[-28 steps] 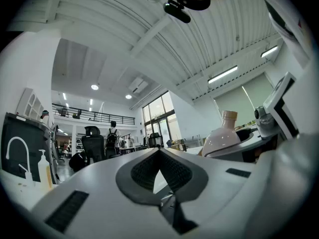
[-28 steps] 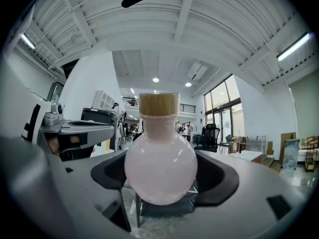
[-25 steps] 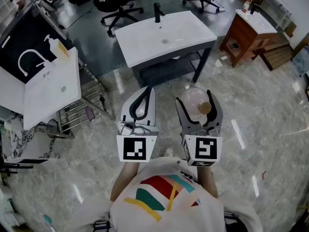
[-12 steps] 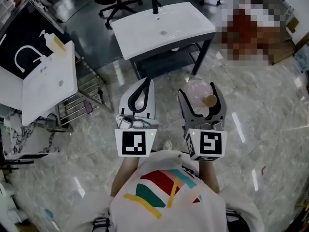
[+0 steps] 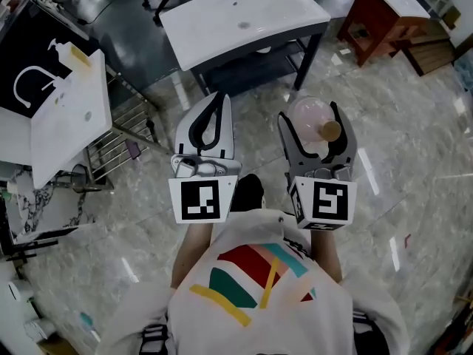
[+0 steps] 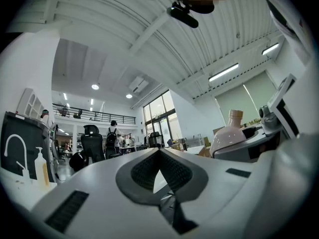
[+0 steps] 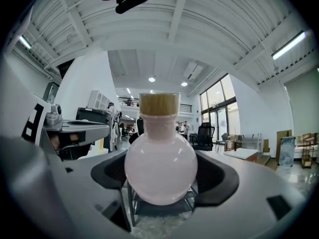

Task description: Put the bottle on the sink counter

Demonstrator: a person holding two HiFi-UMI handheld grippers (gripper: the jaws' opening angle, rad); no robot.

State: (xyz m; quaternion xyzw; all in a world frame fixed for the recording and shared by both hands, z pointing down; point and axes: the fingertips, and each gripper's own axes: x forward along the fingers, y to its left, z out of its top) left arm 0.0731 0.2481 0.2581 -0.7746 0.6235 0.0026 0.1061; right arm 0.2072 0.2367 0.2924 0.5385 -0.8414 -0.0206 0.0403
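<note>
A round pale pink bottle (image 5: 309, 124) with a tan cork-like cap sits between the jaws of my right gripper (image 5: 311, 114), which is shut on it. The right gripper view shows the bottle (image 7: 160, 163) upright and filling the gap, cap on top. My left gripper (image 5: 219, 97) is held beside it at the left, shut with nothing in it; its tips meet in the left gripper view, where the bottle (image 6: 230, 133) shows at the right. The white sink counter (image 5: 244, 24) with a black tap stands ahead on dark legs.
A second white basin (image 5: 70, 117) with a soap dispenser (image 5: 72, 52) leans at the left beside a wire rack (image 5: 122, 150). A brown wooden cabinet (image 5: 386, 13) stands at the upper right. Office chairs stand behind the sink. The floor is glossy marble tile.
Both grippers with the bottle have moved forward towards the sink counter, which now sits higher in the head view. The hold on the bottle is unchanged.
</note>
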